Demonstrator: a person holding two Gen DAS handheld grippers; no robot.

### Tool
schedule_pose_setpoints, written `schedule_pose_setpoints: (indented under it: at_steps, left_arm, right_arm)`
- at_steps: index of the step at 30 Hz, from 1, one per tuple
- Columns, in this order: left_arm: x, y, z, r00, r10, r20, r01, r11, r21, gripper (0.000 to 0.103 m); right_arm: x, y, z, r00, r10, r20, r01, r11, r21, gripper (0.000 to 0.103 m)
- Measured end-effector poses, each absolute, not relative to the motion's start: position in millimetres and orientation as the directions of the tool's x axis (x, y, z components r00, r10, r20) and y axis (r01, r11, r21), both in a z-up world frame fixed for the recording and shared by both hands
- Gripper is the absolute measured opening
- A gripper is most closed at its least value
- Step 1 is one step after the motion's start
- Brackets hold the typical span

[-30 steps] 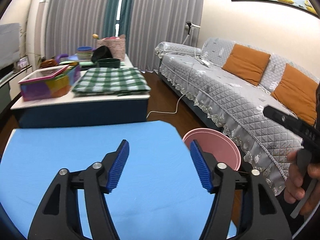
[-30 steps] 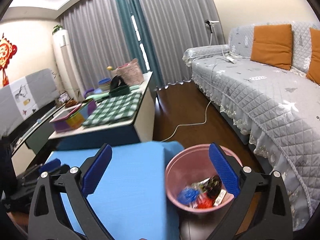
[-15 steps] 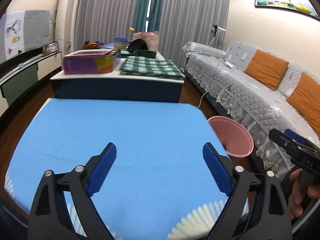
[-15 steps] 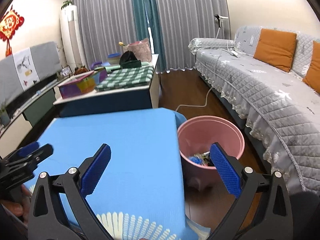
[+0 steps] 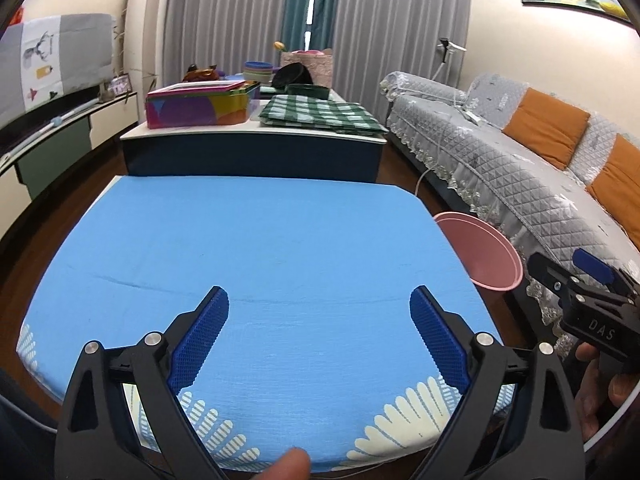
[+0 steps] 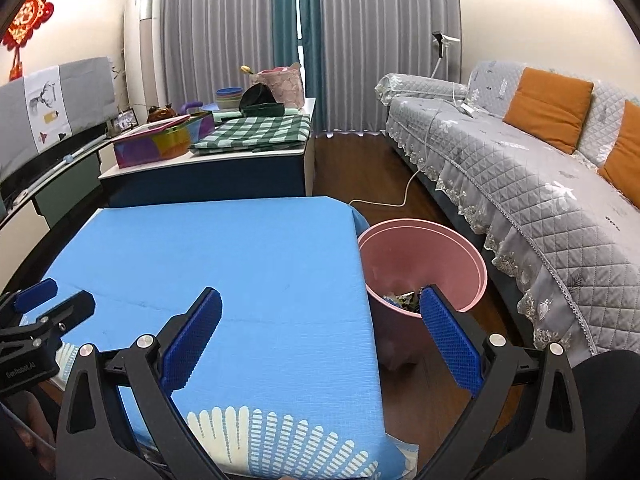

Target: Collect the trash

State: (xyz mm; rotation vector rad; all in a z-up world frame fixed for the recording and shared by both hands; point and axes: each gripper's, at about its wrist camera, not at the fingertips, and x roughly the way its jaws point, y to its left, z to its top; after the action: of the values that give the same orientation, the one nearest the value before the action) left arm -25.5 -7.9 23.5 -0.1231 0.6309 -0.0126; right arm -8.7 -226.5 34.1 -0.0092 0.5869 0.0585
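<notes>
A pink trash bin (image 6: 424,256) stands on the floor at the right edge of the blue-covered table (image 6: 224,264); some trash (image 6: 400,300) lies at its bottom. In the left wrist view the bin (image 5: 480,252) shows past the table (image 5: 256,248). My left gripper (image 5: 320,336) is open and empty above the table's near side. My right gripper (image 6: 320,340) is open and empty, over the table's right edge, with its right finger in front of the bin. No trash shows on the blue cloth.
A low white table (image 6: 208,160) with a colourful box (image 6: 160,144), a green checked cloth (image 6: 256,132) and bowls stands behind. A grey sofa (image 6: 520,184) with orange cushions runs along the right. A white cable (image 6: 400,196) lies on the floor.
Both grippers have pulled back toward me and risen, showing more of the blue table. The left gripper's jaws have opened wider. The bin now sits farther from the right gripper.
</notes>
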Motion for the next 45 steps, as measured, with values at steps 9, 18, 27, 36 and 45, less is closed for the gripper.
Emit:
schedule_pose_setpoints:
  at_steps: [9,18,27,36,45]
  left_arm:
    - [-15.5,-10.3,16.1,0.799,-0.029,-0.601,-0.044,0.993,-0.108,0.089]
    - [-13.2,-13.1,14.4,0.799,-0.032,-0.601,-0.038,0.994,-0.103,0.089]
    - [-14.6,-14.1,13.4,0.802,-0.037,-0.596,-0.032,0.994,-0.105,0.089]
    - [-17.2,-15.0,13.3,0.803,-0.039,-0.595,-0.030,0.994,-0.105,0.089]
    - [-17.1,-15.2,13.3,0.802,-0.040,-0.596,-0.027,0.994,-0.104,0.089]
  right_arm:
    - [1.7,-227.9,25.5,0.824,0.035,-0.566,-0.038,0.999,0.007,0.098]
    - [-2.6,-225.0,30.4,0.841,0.033,-0.540,-0.039,0.999,0.000,0.098]
    - [-4.2,-224.1,33.5,0.847,0.032,-0.531,-0.040,0.999,-0.004,0.098]
    - [-5.3,-224.8,34.9,0.848,0.030,-0.530,-0.038,0.999,-0.003,0.098]
    - [-5.0,-225.8,34.9,0.847,0.030,-0.530,-0.037,0.999,-0.004,0.098]
